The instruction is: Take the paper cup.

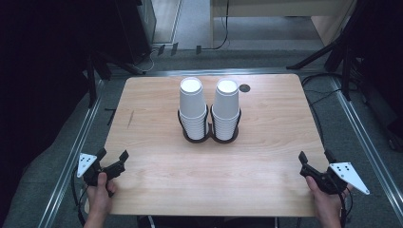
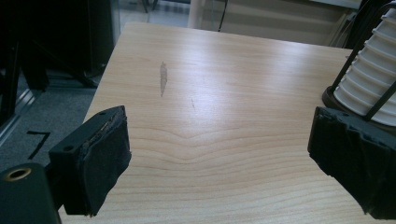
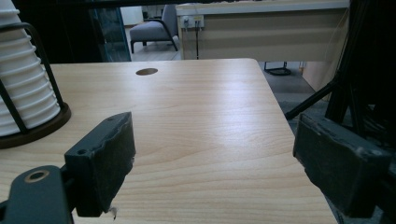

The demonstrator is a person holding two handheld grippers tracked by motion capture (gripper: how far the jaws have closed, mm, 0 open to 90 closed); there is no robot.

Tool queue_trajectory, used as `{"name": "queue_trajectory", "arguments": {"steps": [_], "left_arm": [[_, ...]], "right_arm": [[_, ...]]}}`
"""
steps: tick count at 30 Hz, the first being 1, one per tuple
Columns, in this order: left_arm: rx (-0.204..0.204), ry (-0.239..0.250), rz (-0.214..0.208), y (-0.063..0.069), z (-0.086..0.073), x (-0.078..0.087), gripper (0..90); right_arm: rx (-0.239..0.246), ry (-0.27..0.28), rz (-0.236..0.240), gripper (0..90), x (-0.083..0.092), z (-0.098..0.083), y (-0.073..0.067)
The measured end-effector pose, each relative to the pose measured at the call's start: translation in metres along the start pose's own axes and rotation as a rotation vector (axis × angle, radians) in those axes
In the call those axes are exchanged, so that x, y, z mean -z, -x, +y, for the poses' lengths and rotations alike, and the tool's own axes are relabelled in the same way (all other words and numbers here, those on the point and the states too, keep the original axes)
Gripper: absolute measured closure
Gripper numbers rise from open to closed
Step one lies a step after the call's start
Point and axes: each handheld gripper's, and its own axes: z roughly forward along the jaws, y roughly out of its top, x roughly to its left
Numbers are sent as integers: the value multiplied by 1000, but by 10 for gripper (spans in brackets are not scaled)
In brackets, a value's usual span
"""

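Two tall stacks of white paper cups stand upside down in black wire holders at the table's middle: the left stack and the right stack. My left gripper hovers over the table's near left corner, held in a hand, jaws open with nothing between them. In the left gripper view my gripper faces bare wood, with a cup stack at the right edge. My right gripper is at the near right corner, open and empty. The right gripper view has my gripper wide apart and a cup stack at the left.
The wooden table has a round cable hole near its far edge and a dark scuff on its left side. Black stand legs and cables lie on the grey floor around it. A desk stands beyond.
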Motion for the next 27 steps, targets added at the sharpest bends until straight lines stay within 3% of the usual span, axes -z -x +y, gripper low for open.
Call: {"name": "queue_trajectory", "arguments": {"steps": [4,9,15,27], "left_arm": [[-7,-3,1,0,1,-1,56],[-21,-9,5,2,1,-3,56],[-8,-9,4,1,1,-3,56],[-9,-15,6,1,0,-3,56]], "right_arm": [[41,-13,24,134,1,2,-6],[39,-21,84,135,5,8,-11],[32,6,125,136,5,24,-21],[46,6,283,134,-13,56,-70]]}}
